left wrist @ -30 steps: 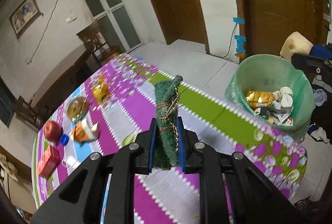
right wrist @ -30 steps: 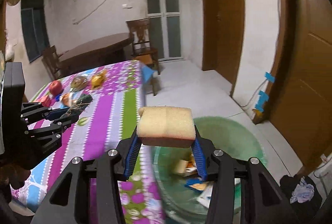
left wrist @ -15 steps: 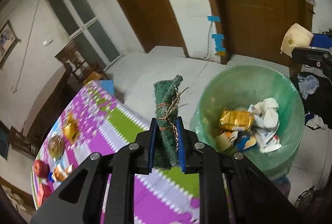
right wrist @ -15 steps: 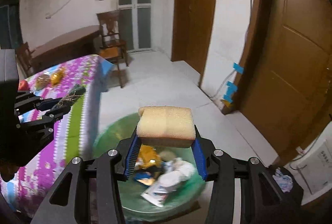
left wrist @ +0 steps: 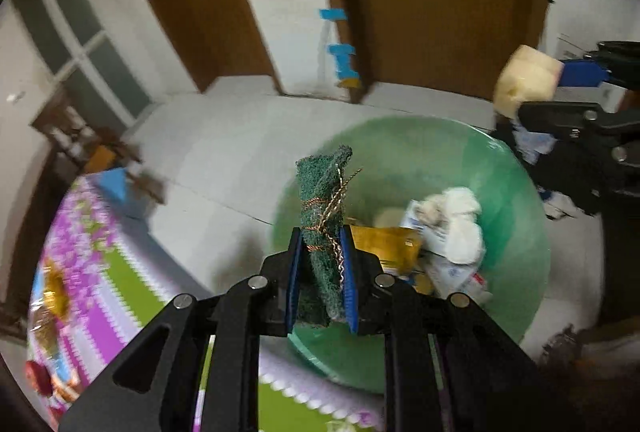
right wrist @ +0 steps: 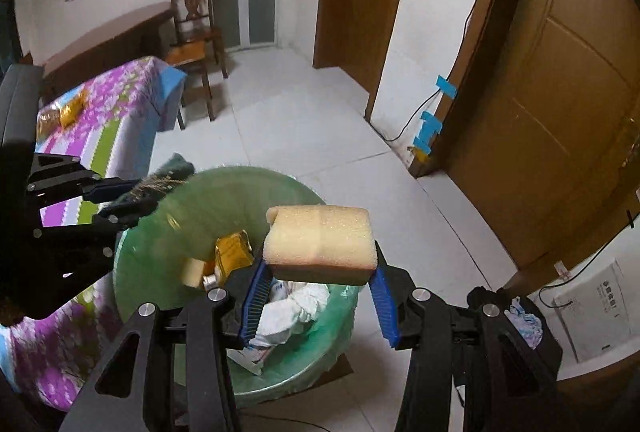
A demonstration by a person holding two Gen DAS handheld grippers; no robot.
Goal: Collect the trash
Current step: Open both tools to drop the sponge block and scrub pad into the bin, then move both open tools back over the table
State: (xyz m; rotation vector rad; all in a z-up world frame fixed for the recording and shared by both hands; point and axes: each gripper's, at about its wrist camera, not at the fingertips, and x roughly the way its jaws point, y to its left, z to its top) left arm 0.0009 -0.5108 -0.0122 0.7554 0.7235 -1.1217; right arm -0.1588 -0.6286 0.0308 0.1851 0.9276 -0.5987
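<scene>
I tilt both claws down over the green bin (right wrist: 160, 232). My left claw (left wrist: 320, 252) squeezes one green scrubber (left wrist: 322, 200); my right claw (right wrist: 318, 296) squeezes one yellow sponge (right wrist: 322, 242).

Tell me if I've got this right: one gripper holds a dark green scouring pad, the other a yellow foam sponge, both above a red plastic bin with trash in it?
Nearly. The plastic bin is green, not red, as the right wrist view shows. The rest holds: the left gripper clamps the dark green scouring pad, the right gripper the yellow foam sponge, both above it.

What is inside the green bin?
The bin holds a gold wrapper, white crumpled paper and printed packaging. The right claw covers the rest.
</scene>
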